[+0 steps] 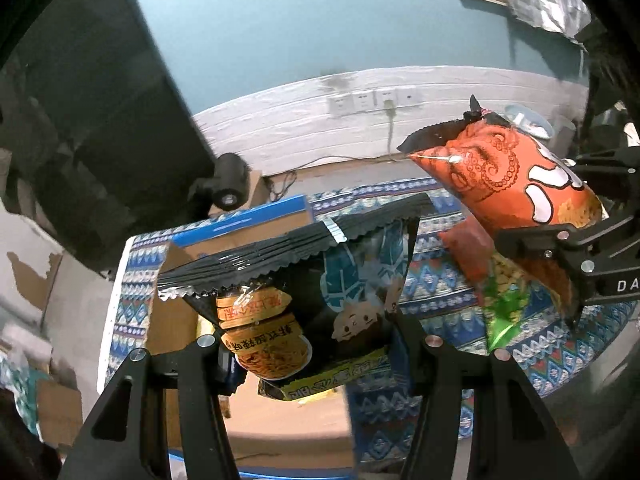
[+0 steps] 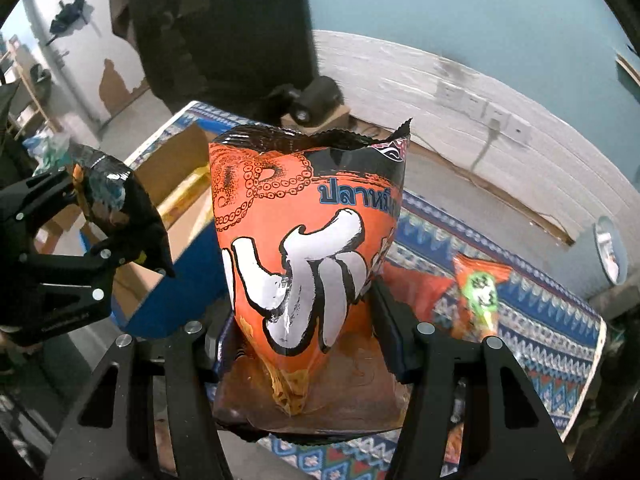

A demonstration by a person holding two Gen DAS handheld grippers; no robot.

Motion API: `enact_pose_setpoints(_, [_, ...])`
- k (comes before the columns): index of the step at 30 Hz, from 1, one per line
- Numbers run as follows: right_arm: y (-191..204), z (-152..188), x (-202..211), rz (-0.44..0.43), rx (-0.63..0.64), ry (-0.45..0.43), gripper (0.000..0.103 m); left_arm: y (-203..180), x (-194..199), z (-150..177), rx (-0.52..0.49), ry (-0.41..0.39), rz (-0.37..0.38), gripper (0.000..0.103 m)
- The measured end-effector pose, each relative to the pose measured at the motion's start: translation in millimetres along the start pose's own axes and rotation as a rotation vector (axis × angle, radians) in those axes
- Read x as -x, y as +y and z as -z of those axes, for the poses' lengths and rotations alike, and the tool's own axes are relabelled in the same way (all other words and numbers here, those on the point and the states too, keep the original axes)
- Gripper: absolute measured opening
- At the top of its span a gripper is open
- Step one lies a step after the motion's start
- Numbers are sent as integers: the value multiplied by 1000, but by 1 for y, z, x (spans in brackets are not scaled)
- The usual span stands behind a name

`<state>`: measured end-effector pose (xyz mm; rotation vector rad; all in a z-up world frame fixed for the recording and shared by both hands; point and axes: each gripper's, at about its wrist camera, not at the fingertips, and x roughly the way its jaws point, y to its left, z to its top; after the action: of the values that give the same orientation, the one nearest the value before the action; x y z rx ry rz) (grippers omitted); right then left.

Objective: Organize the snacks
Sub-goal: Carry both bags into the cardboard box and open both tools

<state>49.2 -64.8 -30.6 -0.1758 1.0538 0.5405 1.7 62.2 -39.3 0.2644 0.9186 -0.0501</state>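
My left gripper [image 1: 310, 344] is shut on a black snack bag [image 1: 320, 280] with cartoon faces, held in the air above an open cardboard box [image 1: 280, 428]. My right gripper [image 2: 304, 344] is shut on an orange snack bag [image 2: 296, 248] with an octopus print, lifted above the table. In the left wrist view the orange bag [image 1: 516, 176] and the right gripper [image 1: 556, 248] are at the right. In the right wrist view the left gripper [image 2: 116, 236] with the black bag [image 2: 120, 200] is at the left, over the box [image 2: 176, 184].
A patterned blue tablecloth [image 1: 440, 280] covers the table. An orange and green snack bag [image 2: 476, 300] lies on it, also in the left wrist view [image 1: 504, 300]. A black monitor [image 1: 100, 120] and a small camera [image 1: 230, 184] stand at the back, before a wall with sockets [image 1: 372, 100].
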Motion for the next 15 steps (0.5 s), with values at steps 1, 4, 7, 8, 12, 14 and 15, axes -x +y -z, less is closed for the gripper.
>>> enact_pose_setpoints(1, [5,-4,-4,-8,6,3,58,4,-1,1,7,3,-4,58])
enact_pose_setpoints(4, [17,-13,-12,-25,21,9,58,20,-8,8,35,23,-17,58])
enact_pose_setpoints(7, [32,-22,-21,-41,35,14,58,34,-15,16,52,42,-37,58])
enact_pose_setpoints(8, [37,-26,-24,-50,38,17,58,38,-18,18,57,50,-42,58])
enact_pose_setpoints(12, [53,-37,-36,-75,51,29,58,57,-30,27,94,86,-60,58])
enact_pose_setpoints(14, [62,-43,-43,-84,61,37,58,68,-37,31,118,101,-68,58])
enact_pose_setpoints(15, [65,-46,-47,-88,65,41,58,71,-38,34,126,105,-74,58])
